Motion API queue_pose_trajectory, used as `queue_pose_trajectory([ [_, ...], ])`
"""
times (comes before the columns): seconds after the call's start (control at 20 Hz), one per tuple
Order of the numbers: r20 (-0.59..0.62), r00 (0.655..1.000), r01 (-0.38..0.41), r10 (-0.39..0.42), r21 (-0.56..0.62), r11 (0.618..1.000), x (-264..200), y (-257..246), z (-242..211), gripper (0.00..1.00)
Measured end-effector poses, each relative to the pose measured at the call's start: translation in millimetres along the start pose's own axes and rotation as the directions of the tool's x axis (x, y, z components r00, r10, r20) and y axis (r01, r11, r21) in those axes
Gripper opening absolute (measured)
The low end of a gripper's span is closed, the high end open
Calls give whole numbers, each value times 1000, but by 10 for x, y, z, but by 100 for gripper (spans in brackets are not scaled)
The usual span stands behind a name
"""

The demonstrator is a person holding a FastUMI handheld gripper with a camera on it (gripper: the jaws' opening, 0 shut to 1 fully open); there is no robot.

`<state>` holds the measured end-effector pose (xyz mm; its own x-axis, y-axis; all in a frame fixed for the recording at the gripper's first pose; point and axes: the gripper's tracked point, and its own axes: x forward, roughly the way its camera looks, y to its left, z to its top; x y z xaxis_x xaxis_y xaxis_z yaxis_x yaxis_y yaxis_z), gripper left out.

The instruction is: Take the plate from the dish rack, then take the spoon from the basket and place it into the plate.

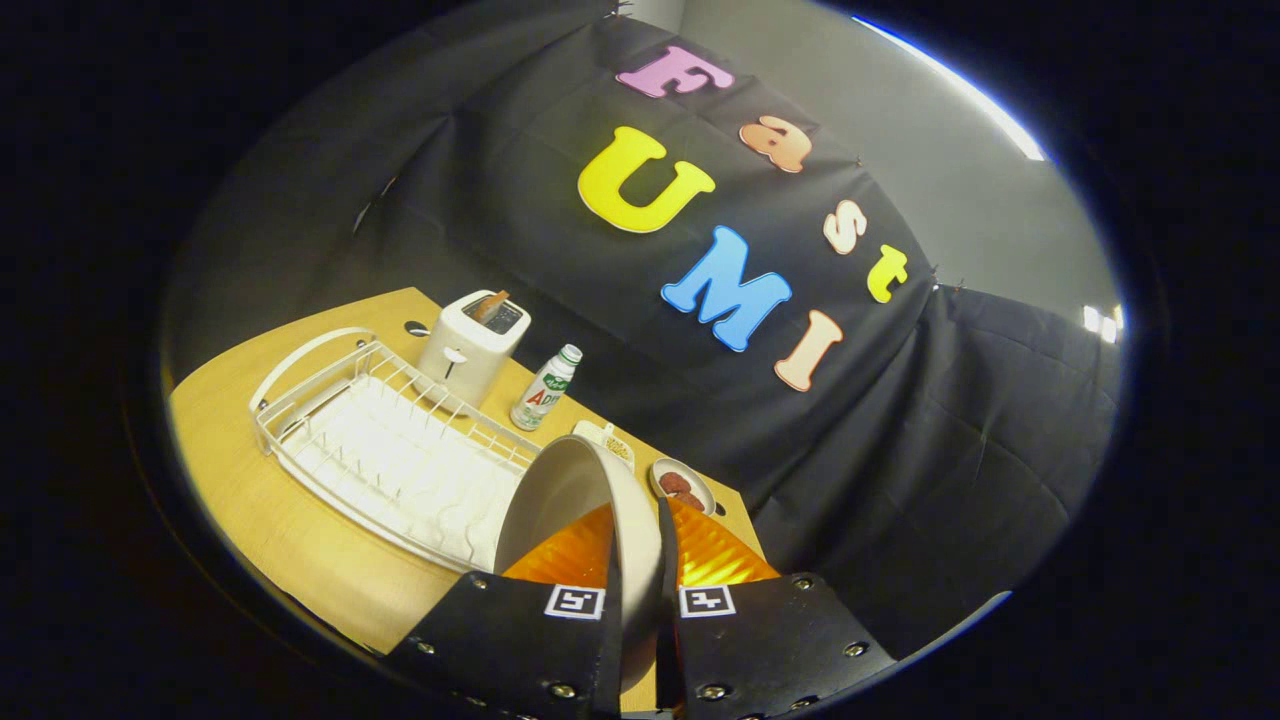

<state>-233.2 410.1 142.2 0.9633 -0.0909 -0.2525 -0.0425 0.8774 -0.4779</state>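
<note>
Dim booth, bright ceiling strip, glare on white rack (390,455), fisheye bending

Wooden table (300,540) with dish rack (385,455), toaster (470,345), bottle (545,388), two small dishes (683,483).

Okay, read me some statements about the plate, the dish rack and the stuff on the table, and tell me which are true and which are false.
1. The gripper is shut on the plate, its rim between the two fingers. True.
2. The plate stands in the dish rack. False: it is held up edge-on in the gripper, in front of the rack's near end.
3. A toaster with a slice in its slot stands just behind the rack. True.
4. The bottle lies on its side inside the rack. False: it stands upright on the table, beside the toaster.
5. A small dish with dark food sits beyond the fingers. True.
</note>
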Motion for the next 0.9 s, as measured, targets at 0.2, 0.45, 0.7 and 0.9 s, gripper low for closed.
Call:
queue_pose_trajectory([
  [0.2,-1,997,-71,71,34,997,-169,211,-185,13],
  [0.45,-66,989,-125,135,143,982,-272,397,-515,13],
  [0.7,-150,972,-143,183,247,958,-220,522,-881,13],
  [0.9,-200,962,-121,187,305,945,-144,518,-1092,13],
])
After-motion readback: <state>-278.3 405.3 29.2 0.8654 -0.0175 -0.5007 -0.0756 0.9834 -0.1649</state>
